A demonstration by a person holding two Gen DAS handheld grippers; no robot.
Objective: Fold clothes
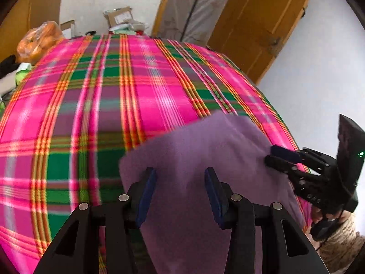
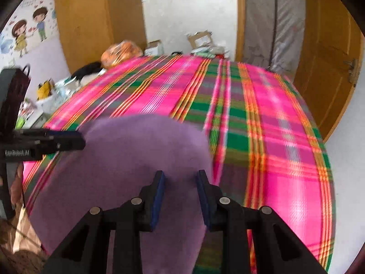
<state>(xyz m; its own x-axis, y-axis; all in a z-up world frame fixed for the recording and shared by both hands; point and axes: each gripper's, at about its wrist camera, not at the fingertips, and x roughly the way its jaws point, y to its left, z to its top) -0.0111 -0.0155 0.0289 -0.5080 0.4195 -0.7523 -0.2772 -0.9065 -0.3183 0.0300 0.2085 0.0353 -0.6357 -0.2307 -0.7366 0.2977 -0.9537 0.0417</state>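
Note:
A purple fleece garment [image 1: 205, 150] lies on a bed covered by a pink and green plaid blanket [image 1: 102, 96], near its front edge. My left gripper [image 1: 180, 182] is open, its blue pads [image 1: 146, 191] spread wide just over the garment's near part. The right gripper [image 1: 272, 156] reaches in from the right at the garment's right edge. In the right wrist view the purple garment [image 2: 136, 150] spreads under my right gripper [image 2: 181, 182], whose jaws stand partly apart above the cloth. The left gripper [image 2: 79, 140] touches the garment's left edge there. Both views are motion-blurred.
The plaid blanket [image 2: 273, 137] stretches far ahead. An orange bag [image 1: 38, 41] and cardboard boxes [image 1: 121, 16] stand past the far edge. A wooden door [image 2: 330, 68] is on the right, and clutter [image 2: 45, 89] sits on a low surface at left. A hand [image 1: 319, 214] holds the right gripper.

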